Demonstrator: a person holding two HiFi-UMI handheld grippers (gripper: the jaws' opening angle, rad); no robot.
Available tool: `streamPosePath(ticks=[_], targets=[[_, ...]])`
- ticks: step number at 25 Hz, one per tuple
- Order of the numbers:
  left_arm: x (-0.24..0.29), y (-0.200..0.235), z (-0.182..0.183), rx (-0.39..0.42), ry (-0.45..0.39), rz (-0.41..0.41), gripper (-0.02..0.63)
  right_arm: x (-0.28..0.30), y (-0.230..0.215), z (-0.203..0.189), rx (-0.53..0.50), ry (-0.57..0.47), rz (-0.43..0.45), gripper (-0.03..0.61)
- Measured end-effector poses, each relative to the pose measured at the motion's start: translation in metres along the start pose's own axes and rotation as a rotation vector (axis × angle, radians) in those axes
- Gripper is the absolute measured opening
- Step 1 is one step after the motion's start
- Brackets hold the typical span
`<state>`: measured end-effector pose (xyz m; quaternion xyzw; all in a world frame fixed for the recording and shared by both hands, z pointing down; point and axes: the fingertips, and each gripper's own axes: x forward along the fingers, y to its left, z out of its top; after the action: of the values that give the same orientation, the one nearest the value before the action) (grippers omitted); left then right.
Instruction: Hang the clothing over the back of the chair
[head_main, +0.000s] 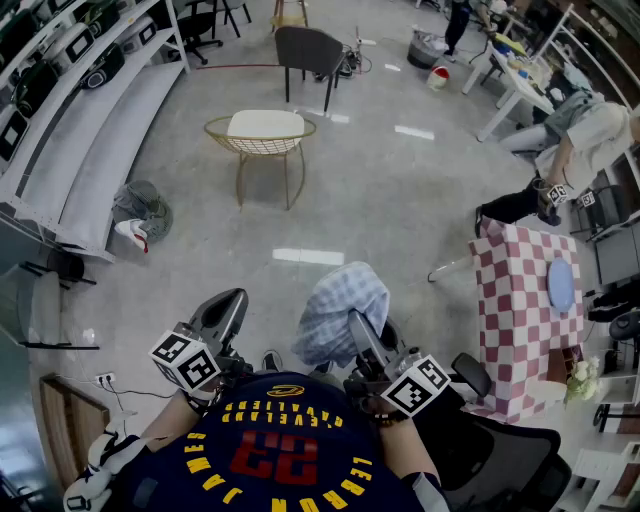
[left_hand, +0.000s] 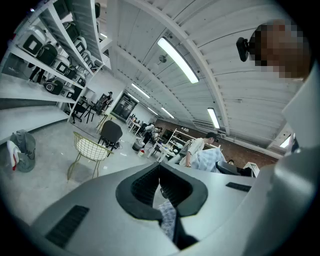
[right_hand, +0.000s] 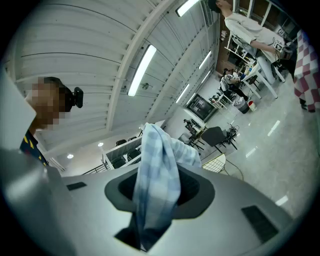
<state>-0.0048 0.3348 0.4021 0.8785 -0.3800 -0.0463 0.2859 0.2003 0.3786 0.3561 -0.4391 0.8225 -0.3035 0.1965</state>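
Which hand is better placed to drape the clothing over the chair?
Probably right: the right gripper clamps the bunched bulk of the clothing, while the left gripper pinches only a small edge. The chair stands ahead.

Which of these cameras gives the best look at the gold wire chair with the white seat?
The head view: the gold wire chair shows whole from above, with seat, rim and legs all clear. The left gripper view shows it small and side-on. The right gripper view shows only a corner of its wire mesh.
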Motion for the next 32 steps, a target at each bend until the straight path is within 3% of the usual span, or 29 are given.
streamPosePath(ticks=[13, 32], targets=[[0.027, -0.023, -0.014, -0.014, 0.015, -0.006, 0.003, -0.024, -0.027, 0.023, -0.003, -0.012, -0.024, 0.126], [0.085, -0.078, -0.041, 0.011, 0.034, 0.005, 0.003, -0.065, -0.070, 0.067, -0.087, -0.013, 0.012, 0.125]])
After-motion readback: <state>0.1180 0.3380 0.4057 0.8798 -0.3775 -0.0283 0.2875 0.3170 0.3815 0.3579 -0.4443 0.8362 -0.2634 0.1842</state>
